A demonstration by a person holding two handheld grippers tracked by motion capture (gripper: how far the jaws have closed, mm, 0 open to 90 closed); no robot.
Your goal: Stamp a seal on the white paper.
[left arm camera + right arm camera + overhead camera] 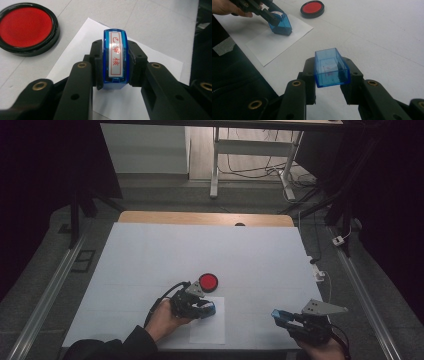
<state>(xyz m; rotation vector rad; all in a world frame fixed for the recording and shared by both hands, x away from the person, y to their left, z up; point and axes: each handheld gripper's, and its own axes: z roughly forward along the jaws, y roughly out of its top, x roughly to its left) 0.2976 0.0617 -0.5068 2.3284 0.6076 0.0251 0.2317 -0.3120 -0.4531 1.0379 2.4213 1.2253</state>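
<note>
With its cap (331, 68) off and clamped in the right gripper's (329, 82) jaws, the stamp (115, 60), clamped in the left gripper's (113, 72) jaws, rests on the paper (212, 330) beside the ink pad (208, 282), apparently mid-stamping, recapping left

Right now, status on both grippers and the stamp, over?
Left gripper shut on blue stamp, over the white paper. Right gripper shut on stamp cap, off to the side. Red ink pad beside the paper, not obstructing.
</note>
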